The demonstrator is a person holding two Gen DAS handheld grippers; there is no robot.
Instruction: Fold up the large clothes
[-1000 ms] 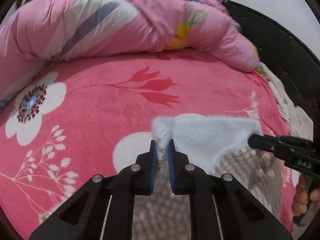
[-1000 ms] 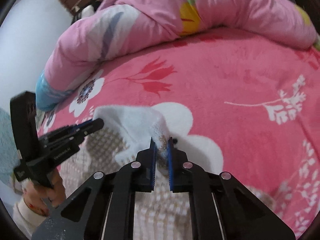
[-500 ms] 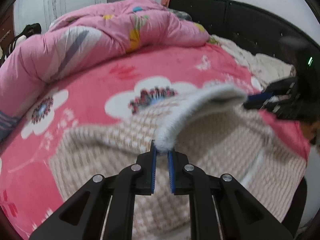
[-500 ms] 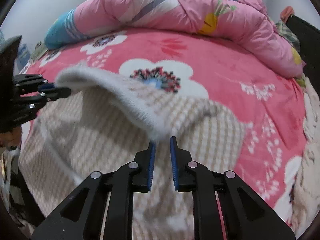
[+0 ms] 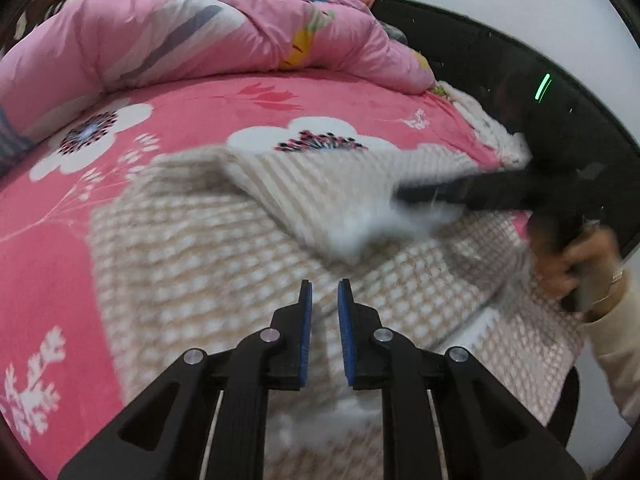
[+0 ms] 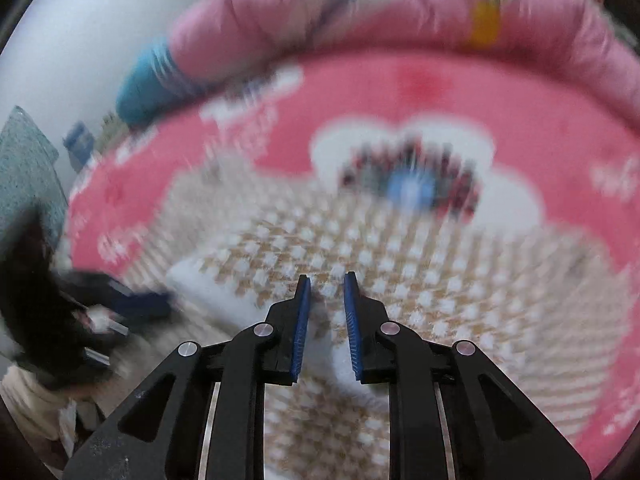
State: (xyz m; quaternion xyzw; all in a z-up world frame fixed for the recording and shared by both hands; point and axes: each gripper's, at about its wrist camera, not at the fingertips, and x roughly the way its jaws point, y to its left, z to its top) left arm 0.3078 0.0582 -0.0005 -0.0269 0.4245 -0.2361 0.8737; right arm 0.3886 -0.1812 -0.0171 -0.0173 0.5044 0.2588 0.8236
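Both corners have been let go: left gripper [image 5: 323,292] and right gripper [image 6: 327,286] are opening, apparently empty, over the checked garment [image 5: 208,264] on the bed [image 5: 192,112].

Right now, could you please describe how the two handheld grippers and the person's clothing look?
Both the left gripper and the right gripper have matte black angular fingers with silver pivot bolts and blue ribbed pads. A green light glows on the right one. The sleeve is cream.

Both tools [image 5: 324,286] [image 6: 327,278] — jaws opening, empty
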